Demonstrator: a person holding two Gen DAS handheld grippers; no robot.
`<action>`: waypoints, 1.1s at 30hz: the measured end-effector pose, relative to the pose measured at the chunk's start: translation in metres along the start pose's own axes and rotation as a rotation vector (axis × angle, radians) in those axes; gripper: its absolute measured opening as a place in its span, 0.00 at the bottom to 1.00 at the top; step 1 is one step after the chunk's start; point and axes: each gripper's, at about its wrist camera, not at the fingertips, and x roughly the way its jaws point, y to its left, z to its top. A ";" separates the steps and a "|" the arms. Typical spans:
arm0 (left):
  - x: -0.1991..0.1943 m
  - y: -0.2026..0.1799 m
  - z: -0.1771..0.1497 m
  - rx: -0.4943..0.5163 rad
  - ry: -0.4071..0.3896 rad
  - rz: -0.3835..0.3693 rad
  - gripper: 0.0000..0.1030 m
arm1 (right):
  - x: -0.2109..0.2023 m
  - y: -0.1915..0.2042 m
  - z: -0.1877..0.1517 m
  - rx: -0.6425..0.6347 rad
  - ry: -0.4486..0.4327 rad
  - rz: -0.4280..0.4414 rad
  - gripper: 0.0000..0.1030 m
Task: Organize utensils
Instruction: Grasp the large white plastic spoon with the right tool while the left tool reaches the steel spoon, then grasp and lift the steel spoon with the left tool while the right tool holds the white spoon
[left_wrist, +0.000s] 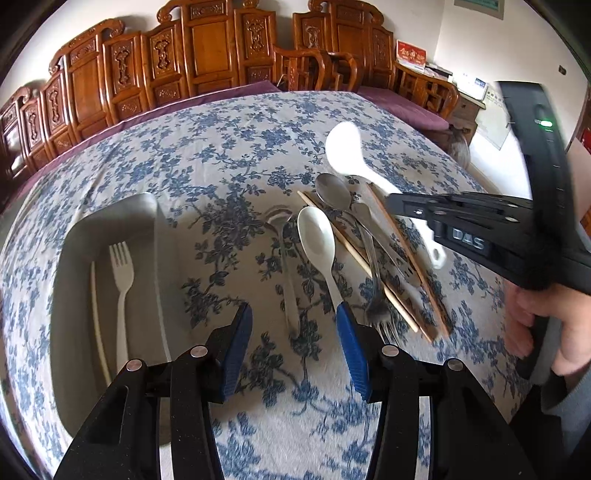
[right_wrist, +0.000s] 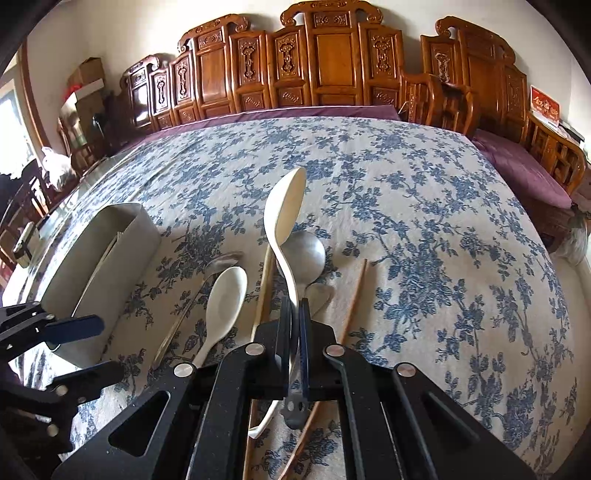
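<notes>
Now the right tool (right_wrist: 294, 325) is clamping the handle of the large white spoon (right_wrist: 284, 210), which is being held tilted above the utensil pile (left_wrist: 369, 251) on the bench (left_wrist: 221, 155). Meanwhile the left tool (left_wrist: 295, 347) is standing apart near the grey tray (left_wrist: 70, 258), which is holding a white fork (left_wrist: 122, 273) and maybe a chopstick.

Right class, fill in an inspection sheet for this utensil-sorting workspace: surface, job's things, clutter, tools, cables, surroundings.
Surface: table under blue floral cloth.
Job's things: grey tray holding a white fork; loose pile beside it with small white spoon, metal spoon, chopsticks.
Clutter: nothing seen.
Tools: left tool open, empty; right tool shut on large white spoon, lifted.
Cables: nothing seen.
Surroundings: carved wooden bench, purple cushion.
</notes>
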 end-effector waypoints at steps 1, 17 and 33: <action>0.004 0.000 0.003 -0.001 0.005 0.003 0.44 | -0.001 -0.003 0.000 0.007 -0.004 0.002 0.05; 0.075 0.003 0.040 -0.044 0.127 0.069 0.20 | -0.014 -0.017 0.001 0.054 -0.037 0.040 0.05; 0.057 -0.002 0.046 0.007 0.061 0.120 0.03 | -0.016 -0.004 0.002 0.046 -0.041 0.066 0.05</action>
